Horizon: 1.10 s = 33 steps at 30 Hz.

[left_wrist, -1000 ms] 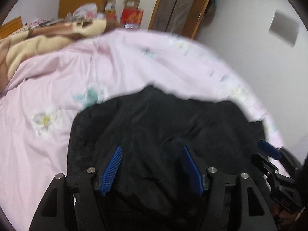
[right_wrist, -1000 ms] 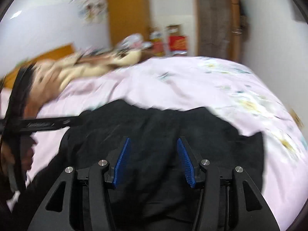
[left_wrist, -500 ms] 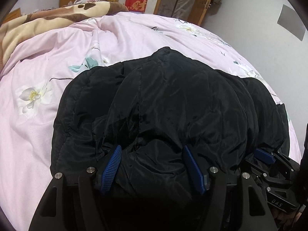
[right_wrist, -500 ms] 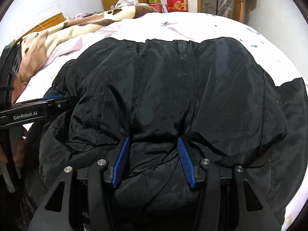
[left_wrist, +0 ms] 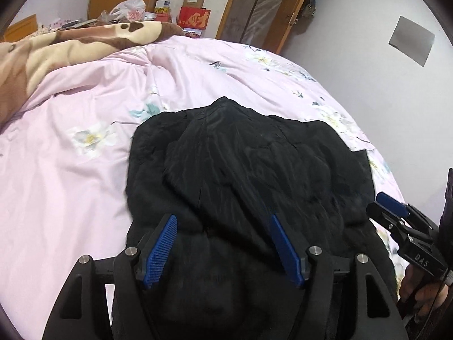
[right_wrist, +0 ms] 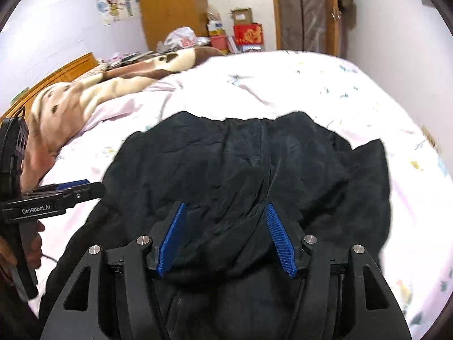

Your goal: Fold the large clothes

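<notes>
On the pink flowered bedsheet (left_wrist: 85, 192) lies the black padded jacket (left_wrist: 249, 170), bunched into a rough mound right under both my tools. Left gripper (left_wrist: 223, 249) has its blue pads spread wide, jacket cloth bulging up between them; whether they truly bite I cannot tell. Right gripper (right_wrist: 226, 240) is much the same, pads parted with a ridge of fabric rising in the gap, a seam running up from the right pad. Judging by the lumps, this fold wants flattening. I'd take the near hem with both tools at matching height, pull evenly and lay it straight toward the far edge, so no air pocket puffs it back. The brown spotted blanket (left_wrist: 70, 45) sits well apart at the head of the bed.
</notes>
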Each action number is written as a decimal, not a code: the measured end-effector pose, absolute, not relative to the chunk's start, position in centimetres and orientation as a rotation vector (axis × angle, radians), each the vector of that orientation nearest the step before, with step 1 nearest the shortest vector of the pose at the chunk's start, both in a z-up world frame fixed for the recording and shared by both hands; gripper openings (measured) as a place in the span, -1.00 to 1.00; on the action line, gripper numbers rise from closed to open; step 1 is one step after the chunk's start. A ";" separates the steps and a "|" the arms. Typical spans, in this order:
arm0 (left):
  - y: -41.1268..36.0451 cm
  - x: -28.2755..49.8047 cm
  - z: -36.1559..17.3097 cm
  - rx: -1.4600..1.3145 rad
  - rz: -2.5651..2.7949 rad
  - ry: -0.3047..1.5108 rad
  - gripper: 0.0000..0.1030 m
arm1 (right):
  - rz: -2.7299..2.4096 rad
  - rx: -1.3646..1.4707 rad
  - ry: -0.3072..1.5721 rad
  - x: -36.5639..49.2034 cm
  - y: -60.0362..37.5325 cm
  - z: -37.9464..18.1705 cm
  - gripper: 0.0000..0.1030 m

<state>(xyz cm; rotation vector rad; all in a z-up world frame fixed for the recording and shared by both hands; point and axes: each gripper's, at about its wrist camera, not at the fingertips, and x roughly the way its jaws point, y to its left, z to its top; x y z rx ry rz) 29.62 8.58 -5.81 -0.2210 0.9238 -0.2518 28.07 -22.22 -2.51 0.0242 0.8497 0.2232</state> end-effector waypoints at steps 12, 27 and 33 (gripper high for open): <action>14.0 17.2 -4.3 -0.289 -0.230 0.949 0.37 | 0.146 0.062 0.836 15.8 -25.6 1.6 0.17; 16.9 8.3 -11.5 -0.367 -0.186 1.076 0.38 | -0.062 0.109 0.934 3.5 -29.5 -3.2 0.33; 16.6 7.7 -14.5 -0.375 -0.159 1.131 0.38 | -0.183 0.181 0.961 2.0 -32.4 -5.9 0.44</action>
